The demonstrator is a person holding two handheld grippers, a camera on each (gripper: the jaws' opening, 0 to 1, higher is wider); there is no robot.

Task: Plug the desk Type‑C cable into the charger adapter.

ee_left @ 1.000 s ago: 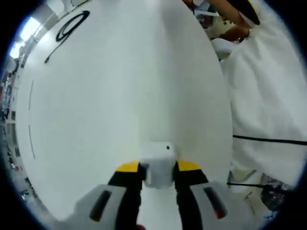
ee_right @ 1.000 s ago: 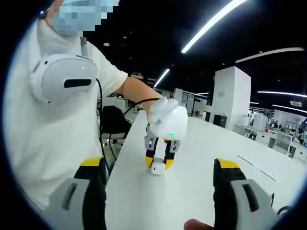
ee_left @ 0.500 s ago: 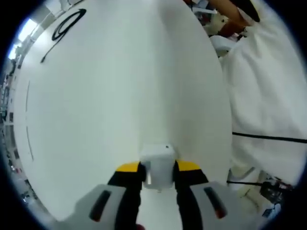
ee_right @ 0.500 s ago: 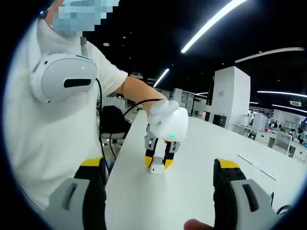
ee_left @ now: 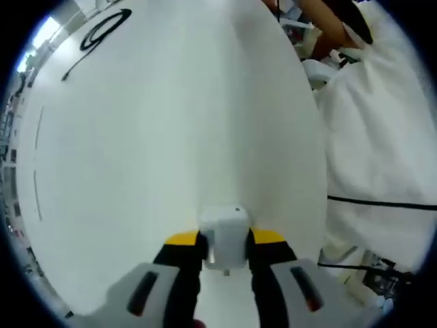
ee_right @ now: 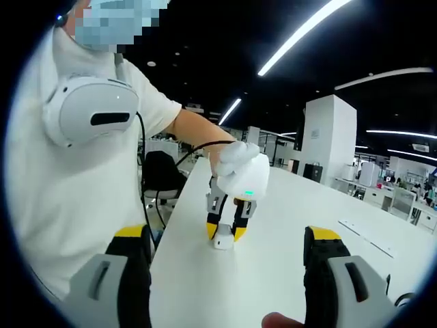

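My left gripper (ee_left: 225, 239) is shut on a white charger adapter (ee_left: 224, 234), held between the yellow-tipped jaws just over the white desk (ee_left: 136, 150). In the right gripper view the same left gripper (ee_right: 223, 231) points down at the desk (ee_right: 273, 225) with the adapter (ee_right: 221, 238) pinched at its tips, a gloved hand on top. My right gripper (ee_right: 227, 239) stands open, jaws wide apart, nothing between them. A black cable (ee_left: 102, 35) lies coiled at the far end of the desk in the left gripper view.
A person in a white shirt (ee_right: 61, 191) with a white headset (ee_right: 92, 109) at the chest stands at the desk's edge. The desk edge (ee_left: 321, 157) runs close to the adapter. More desks and a pillar (ee_right: 328, 140) stand behind.
The left gripper with the adapter has lifted slightly off the desk and tilted a little. The right gripper has not moved.
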